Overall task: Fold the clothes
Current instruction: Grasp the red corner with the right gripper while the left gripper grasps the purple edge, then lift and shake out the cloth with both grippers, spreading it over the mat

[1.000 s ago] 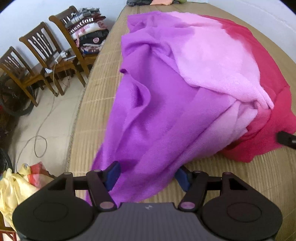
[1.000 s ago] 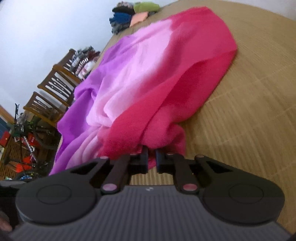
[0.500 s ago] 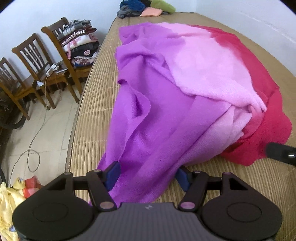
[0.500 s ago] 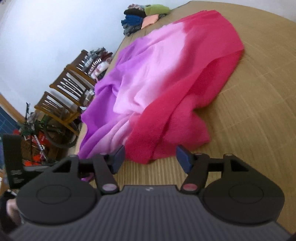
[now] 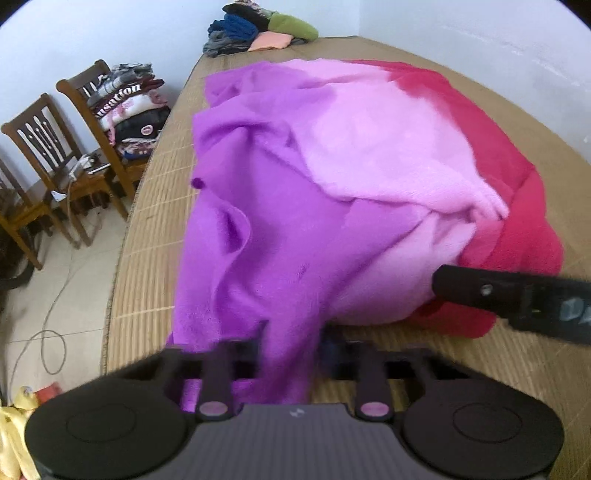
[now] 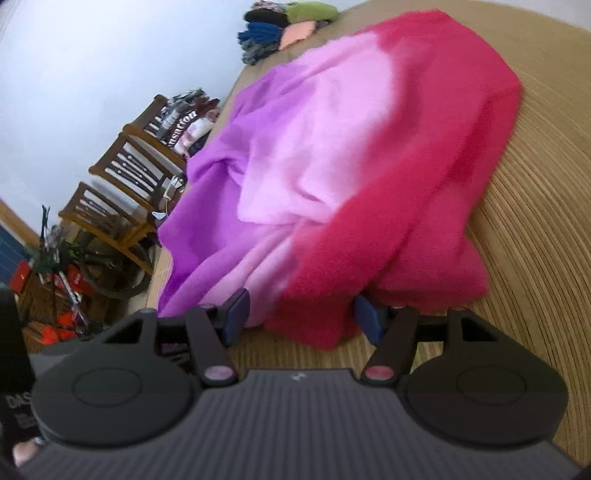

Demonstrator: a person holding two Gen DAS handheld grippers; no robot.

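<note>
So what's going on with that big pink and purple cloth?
A person with a handheld gripper in each hand is folding a fleece blanket spread over a woven mat. The left gripper is pinching the purple near edge, though that view is blurred. The right gripper is open, its fingers either side of the red corner, not gripping it yet.

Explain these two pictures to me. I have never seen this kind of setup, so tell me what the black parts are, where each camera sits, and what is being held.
No robot here: a person holds a two-finger claw in each hand, each with a camera looking along its fingers. The black shapes at the bottom are the claws themselves.

One picture comes from the left claw. It is blurred, with the purple end of a big purple-pink-red blanket between its fingers, apparently closing on it. The right claw is open, astride the red edge. The blanket lies on a woven mat. Folded clothes sit at the far end, and chairs stand alongside.
</note>
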